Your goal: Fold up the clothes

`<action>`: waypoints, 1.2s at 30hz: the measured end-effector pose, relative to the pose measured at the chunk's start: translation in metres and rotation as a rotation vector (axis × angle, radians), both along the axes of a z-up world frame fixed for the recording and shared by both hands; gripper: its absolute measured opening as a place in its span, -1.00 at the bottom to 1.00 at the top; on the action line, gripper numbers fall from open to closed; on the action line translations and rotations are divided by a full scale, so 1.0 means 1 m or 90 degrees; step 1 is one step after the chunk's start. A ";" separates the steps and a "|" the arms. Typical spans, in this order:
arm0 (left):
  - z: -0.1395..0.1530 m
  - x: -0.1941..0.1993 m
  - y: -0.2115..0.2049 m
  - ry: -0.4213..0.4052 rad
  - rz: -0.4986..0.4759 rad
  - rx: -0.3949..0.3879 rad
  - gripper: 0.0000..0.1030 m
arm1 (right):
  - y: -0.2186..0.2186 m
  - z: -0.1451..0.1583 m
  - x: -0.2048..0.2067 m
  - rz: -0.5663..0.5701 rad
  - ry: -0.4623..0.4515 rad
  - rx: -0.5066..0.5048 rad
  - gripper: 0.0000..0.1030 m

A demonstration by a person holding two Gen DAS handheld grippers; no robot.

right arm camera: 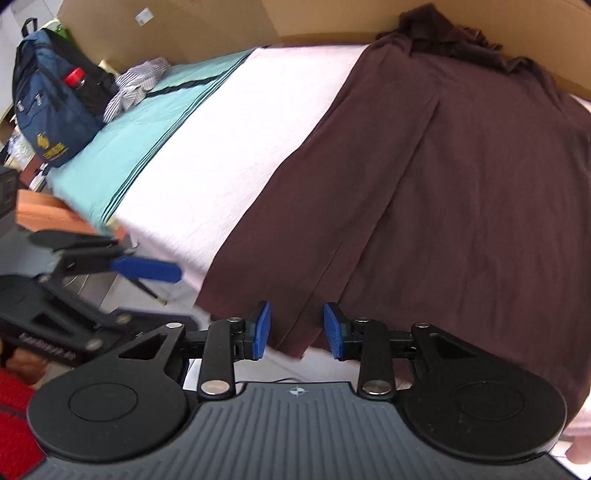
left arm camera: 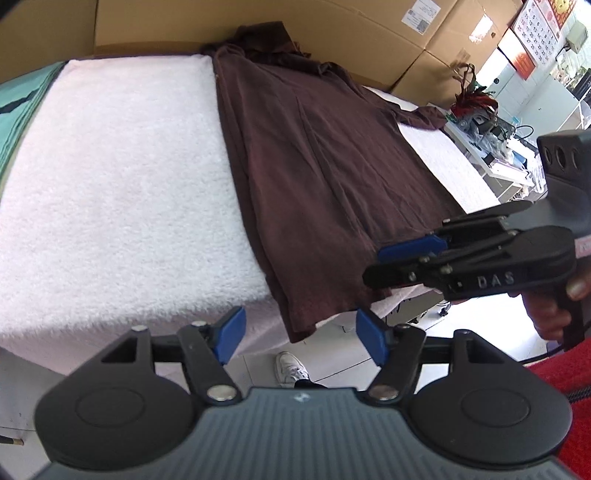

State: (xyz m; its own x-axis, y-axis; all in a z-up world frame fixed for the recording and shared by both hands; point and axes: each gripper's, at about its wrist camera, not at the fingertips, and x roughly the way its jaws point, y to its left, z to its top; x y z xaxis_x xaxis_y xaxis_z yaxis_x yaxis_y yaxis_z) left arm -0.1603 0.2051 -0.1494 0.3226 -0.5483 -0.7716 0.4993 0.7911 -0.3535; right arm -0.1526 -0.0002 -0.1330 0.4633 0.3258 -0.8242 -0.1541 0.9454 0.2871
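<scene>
A dark brown garment (left arm camera: 314, 166) lies lengthwise on the white towel-covered table (left arm camera: 110, 184), its hem hanging over the near edge and its top bunched against the boxes. My left gripper (left arm camera: 301, 336) hovers open just in front of that hanging hem corner, with nothing pinched. My right gripper (left arm camera: 375, 266) comes in from the right at the hem's other side, held by a hand. In the right wrist view the right gripper (right arm camera: 297, 330) stands partly open with the garment (right arm camera: 461, 184) hem edge seen between its blue pads, which do not press on it.
Cardboard boxes (left arm camera: 258, 22) line the far side of the table. A teal cloth (right arm camera: 140, 136), a striped shirt (right arm camera: 136, 85) and a blue backpack (right arm camera: 48, 103) lie at the left end. A cluttered white shelf (left arm camera: 491, 147) stands right. A white shoe (left arm camera: 291, 369) is on the floor below.
</scene>
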 end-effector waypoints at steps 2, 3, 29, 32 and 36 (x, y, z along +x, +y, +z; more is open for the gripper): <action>-0.003 -0.001 -0.002 0.005 -0.007 0.005 0.39 | 0.005 -0.001 -0.003 0.010 0.009 -0.014 -0.31; -0.004 -0.001 -0.004 0.004 -0.011 0.010 0.39 | 0.007 -0.001 -0.005 0.014 0.010 -0.023 -0.30; 0.001 -0.020 -0.031 -0.194 -0.046 0.209 0.32 | 0.045 0.010 -0.048 0.156 -0.207 -0.296 -0.43; 0.005 -0.017 -0.030 -0.195 -0.035 0.204 0.32 | 0.041 0.012 -0.047 0.141 -0.217 -0.283 -0.43; 0.011 -0.013 -0.031 -0.189 -0.024 0.190 0.34 | 0.045 0.016 -0.046 0.141 -0.241 -0.268 -0.30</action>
State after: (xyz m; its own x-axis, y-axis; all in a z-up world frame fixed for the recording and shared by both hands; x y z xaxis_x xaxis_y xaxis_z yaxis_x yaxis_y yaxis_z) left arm -0.1734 0.1743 -0.1383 0.5383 -0.3310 -0.7751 0.5759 0.8159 0.0515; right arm -0.1991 0.0450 -0.1174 0.7082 0.1300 -0.6939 -0.3785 0.8996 -0.2178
